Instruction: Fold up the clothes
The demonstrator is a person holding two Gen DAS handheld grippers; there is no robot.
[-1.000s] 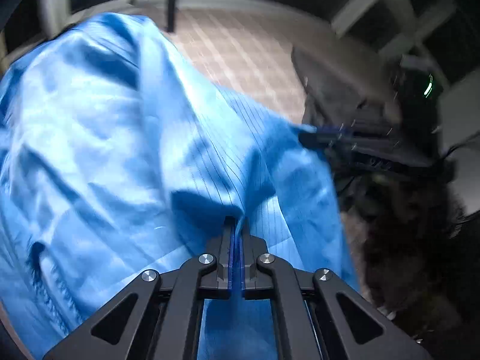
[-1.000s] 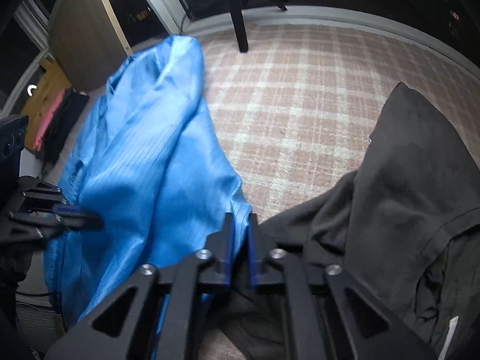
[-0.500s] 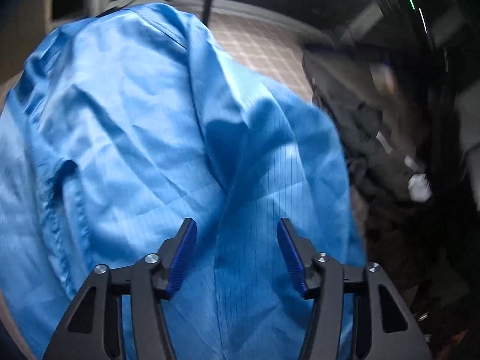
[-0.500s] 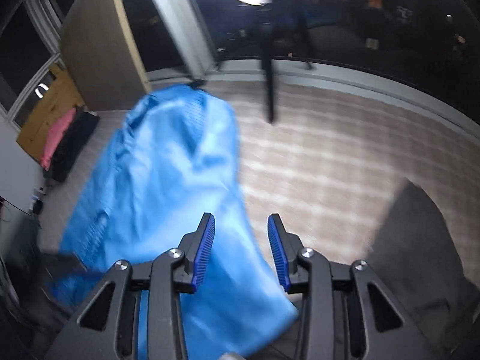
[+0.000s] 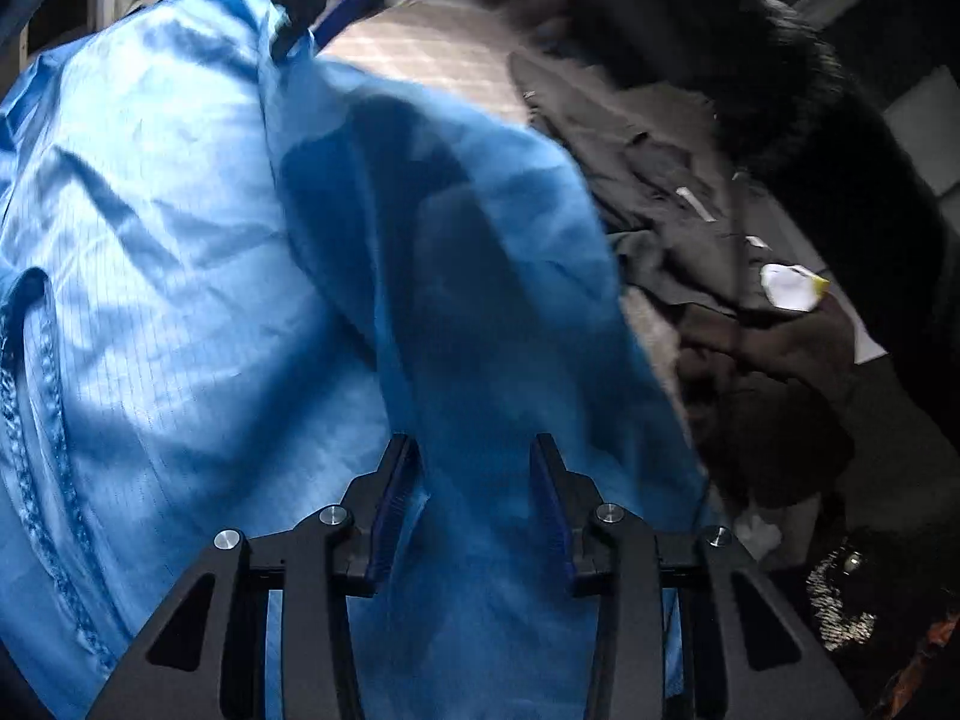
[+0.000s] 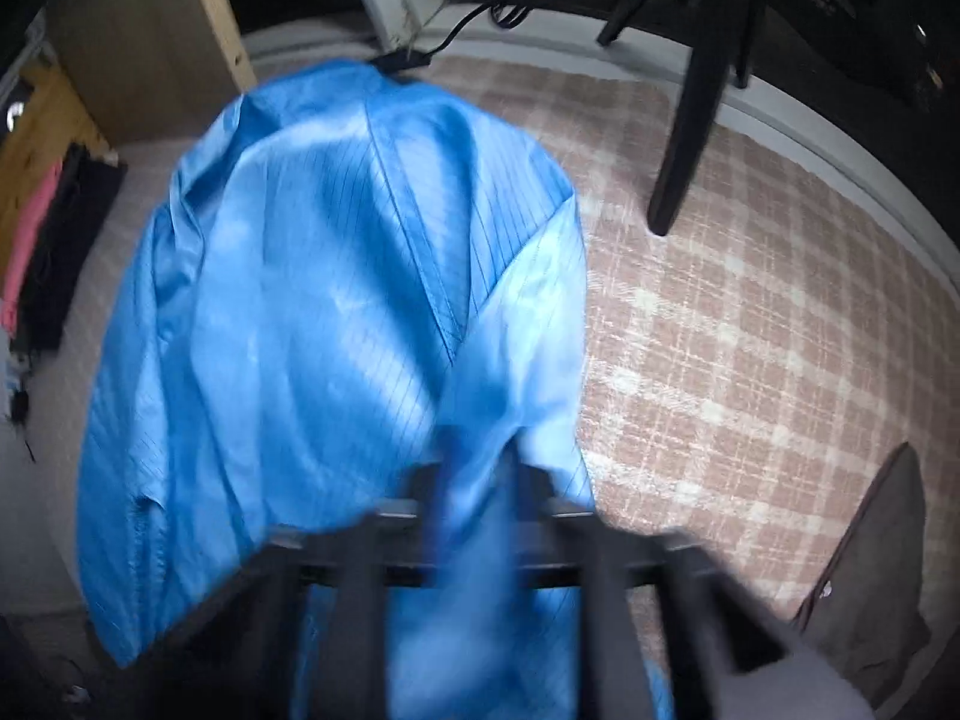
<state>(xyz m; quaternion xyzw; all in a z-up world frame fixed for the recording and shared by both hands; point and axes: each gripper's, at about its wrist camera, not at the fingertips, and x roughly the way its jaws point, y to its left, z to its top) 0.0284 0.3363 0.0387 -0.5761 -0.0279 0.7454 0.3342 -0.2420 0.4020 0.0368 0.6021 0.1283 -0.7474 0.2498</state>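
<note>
A shiny blue garment (image 5: pixel 228 276) lies spread on the plaid surface and fills most of the left wrist view. It also shows in the right wrist view (image 6: pixel 336 312), crumpled with seams visible. My left gripper (image 5: pixel 471 498) is open, its blue-padded jaws apart just above the blue cloth and holding nothing. My right gripper (image 6: pixel 480 498) is blurred by motion; its jaws look apart over the garment's near edge. The right gripper's blue tip also shows at the garment's far end in the left wrist view (image 5: pixel 336 24).
A pile of dark clothes (image 5: pixel 708 228) lies right of the blue garment, with a dark grey piece in the right wrist view (image 6: pixel 870 564). A black chair leg (image 6: pixel 690 120) stands on the plaid surface (image 6: pixel 750 330). A wooden panel (image 6: pixel 144 48) and pink and black items (image 6: pixel 36 240) are at left.
Both grippers were shut on the blue garment a second ago; both have opened and let it go. It now lies spread on the surface, and the right gripper is moving.
</note>
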